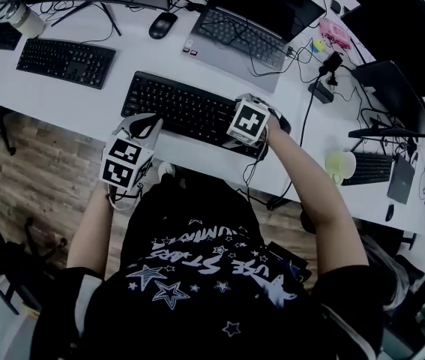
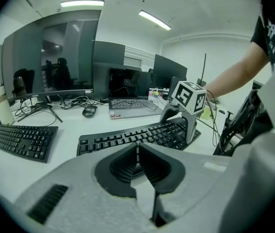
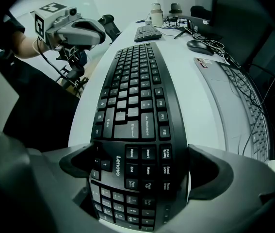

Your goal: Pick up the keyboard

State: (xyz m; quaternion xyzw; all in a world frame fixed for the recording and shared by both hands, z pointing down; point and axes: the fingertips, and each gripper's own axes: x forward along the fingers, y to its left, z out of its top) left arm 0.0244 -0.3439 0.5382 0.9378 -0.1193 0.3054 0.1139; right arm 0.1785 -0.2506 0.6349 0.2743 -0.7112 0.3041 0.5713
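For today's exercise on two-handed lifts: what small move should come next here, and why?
Probably open the left gripper: its jaws are together, near the left end of the keyboard but not on it, while the right gripper straddles the right end. A long keyboard likely lifts steadier held at both ends.

Spare keyboard (image 1: 66, 61) left on white desk (image 1: 70, 103); mouse (image 1: 163, 25) beside open laptop (image 1: 243, 36); bottle (image 1: 26, 19) far left.

The left gripper (image 2: 138, 149) is closed tight with nothing in it. It points a bit down. The left arm (image 1: 92, 227) stays close to the body. The right arm (image 1: 309, 190) reaches out. The right gripper (image 3: 141, 171) points almost straight down, and its jaws squeeze both edges of the keyboard (image 3: 132, 91).
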